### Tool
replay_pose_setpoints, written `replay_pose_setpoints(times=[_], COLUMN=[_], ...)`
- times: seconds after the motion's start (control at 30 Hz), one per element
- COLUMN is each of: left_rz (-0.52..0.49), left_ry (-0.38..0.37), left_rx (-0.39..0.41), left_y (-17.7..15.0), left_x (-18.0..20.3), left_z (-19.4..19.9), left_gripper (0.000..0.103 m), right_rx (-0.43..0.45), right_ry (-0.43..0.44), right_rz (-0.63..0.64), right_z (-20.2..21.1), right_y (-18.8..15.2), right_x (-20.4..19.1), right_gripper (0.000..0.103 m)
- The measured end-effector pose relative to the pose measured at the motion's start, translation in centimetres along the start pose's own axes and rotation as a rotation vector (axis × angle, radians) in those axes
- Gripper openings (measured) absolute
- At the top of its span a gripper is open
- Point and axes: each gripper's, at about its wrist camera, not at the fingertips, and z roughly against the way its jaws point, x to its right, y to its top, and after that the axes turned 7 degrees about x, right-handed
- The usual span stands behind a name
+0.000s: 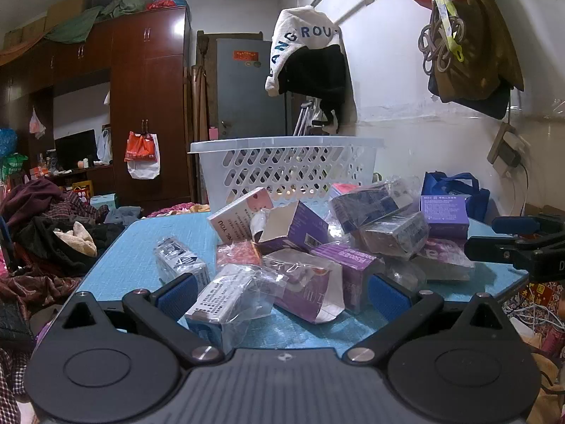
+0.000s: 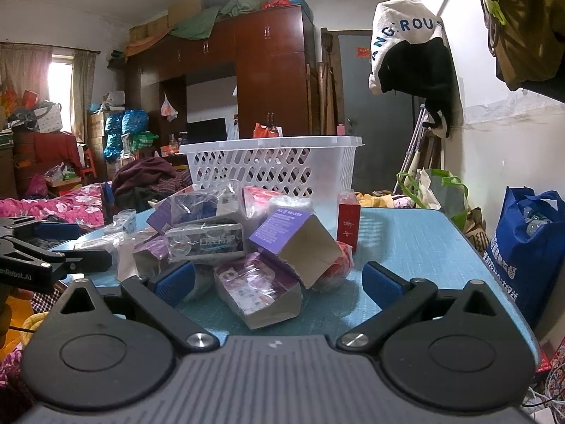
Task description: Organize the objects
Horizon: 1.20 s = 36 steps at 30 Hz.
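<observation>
Crinkly clear film wraps most of what you are about to sort: a loose pile of small boxes sits in the middle of the blue table, with the white basket standing just behind it at the far edge. Your left gripper hangs wide open and holds nothing, its blue pads either side of the film-wrapped grey box at the near edge of the pile. Your right gripper is likewise spread wide and empty, framing the purple wrapped box nearest to it. These are probably light cardboard cartons, stiff enough across their flat faces but easy to crush at an open flap, like the torn purple carton lying on top. The film likely makes them slippery, so pinch across the two broad faces, not the loose plastic ends, which would only slide or stretch. Take the near, free-lying boxes first; pulling one from under the heap may topple its neighbours. The red box stands upright, apart on the right, and looks simple to grip by its narrow sides.
</observation>
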Motion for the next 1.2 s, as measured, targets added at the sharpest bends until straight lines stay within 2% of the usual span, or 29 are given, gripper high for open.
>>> replay_pose_setpoints(times=[1.2], left_rz=[-0.009], left_ry=[-0.007], left_rx=[-0.005], left_y=[-0.01], left_x=[0.2], left_z=[-0.06], left_gripper=[0.103], right_rx=[0.008], right_ry=[0.016], right_rz=[-0.009], right_z=[0.11], right_y=[0.03], right_x=[0.27], right_gripper=[0.103])
